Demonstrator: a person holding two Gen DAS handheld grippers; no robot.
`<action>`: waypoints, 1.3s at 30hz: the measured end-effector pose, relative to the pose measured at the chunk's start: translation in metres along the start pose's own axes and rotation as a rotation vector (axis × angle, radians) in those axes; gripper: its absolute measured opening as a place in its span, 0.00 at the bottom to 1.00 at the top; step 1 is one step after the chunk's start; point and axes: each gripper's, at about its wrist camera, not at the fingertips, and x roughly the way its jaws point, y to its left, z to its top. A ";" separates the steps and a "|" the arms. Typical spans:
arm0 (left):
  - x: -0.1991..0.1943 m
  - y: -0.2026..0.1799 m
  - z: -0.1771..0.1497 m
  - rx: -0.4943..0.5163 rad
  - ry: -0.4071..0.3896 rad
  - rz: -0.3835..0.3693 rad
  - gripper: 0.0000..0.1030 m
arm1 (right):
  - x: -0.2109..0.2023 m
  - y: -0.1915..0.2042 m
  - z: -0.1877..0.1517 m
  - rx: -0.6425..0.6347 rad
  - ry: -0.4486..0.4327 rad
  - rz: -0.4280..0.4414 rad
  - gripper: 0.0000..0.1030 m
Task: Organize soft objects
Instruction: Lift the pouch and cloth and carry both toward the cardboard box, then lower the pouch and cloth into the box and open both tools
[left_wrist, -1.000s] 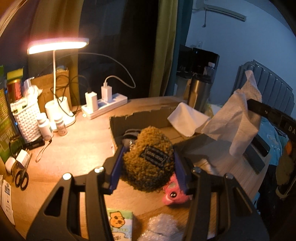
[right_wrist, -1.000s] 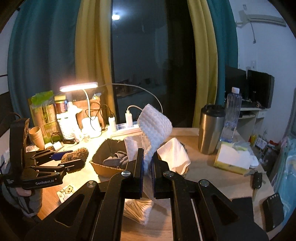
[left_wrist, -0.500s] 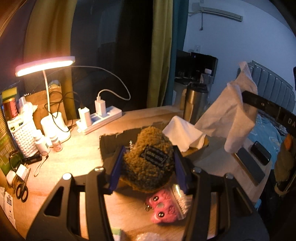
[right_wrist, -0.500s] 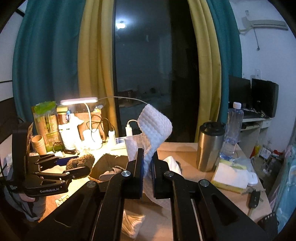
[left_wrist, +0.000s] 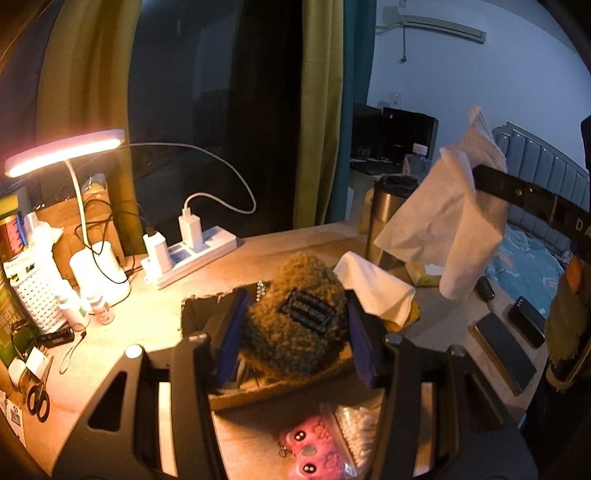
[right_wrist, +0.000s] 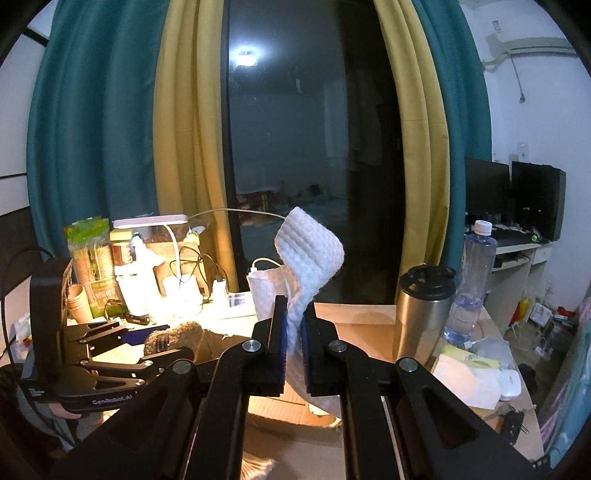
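Note:
A fuzzy olive-brown plush (left_wrist: 291, 325) with a black patch is clamped between the blue pads of my left gripper (left_wrist: 293, 310), which is shut on it. It hangs over the open cardboard box (left_wrist: 195, 314), where a folded white cloth (left_wrist: 373, 284) lies at the right end. My right gripper (right_wrist: 293, 314) is shut on a white quilted cloth (right_wrist: 310, 251) that stands up above its jaws and droops below them. From the left wrist view that cloth (left_wrist: 443, 229) hangs in the air right of the box. In the right wrist view, the plush (right_wrist: 173, 334) shows at the left.
A lit desk lamp (left_wrist: 62, 151), power strip (left_wrist: 195, 254), bottles and scissors (left_wrist: 37, 398) crowd the left of the desk. A steel tumbler (right_wrist: 421, 314), water bottle (right_wrist: 472, 280) and tissue pack (right_wrist: 465, 373) stand right. Phones (left_wrist: 502, 350) lie near the right edge; a pink toy (left_wrist: 314, 454) lies in front.
Both grippers have risen and moved forward with their loads. The plush now hangs over the box instead of in front of it, and the pink toy has dropped to the bottom of the left view.

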 end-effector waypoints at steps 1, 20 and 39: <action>0.003 -0.001 0.002 0.002 0.000 0.000 0.50 | 0.001 -0.001 0.000 0.002 -0.001 0.002 0.08; 0.071 -0.008 0.005 -0.008 0.075 -0.030 0.50 | 0.078 -0.028 -0.025 0.082 0.109 0.056 0.08; 0.142 -0.010 -0.020 -0.048 0.213 -0.052 0.50 | 0.144 -0.044 -0.084 0.079 0.331 -0.043 0.08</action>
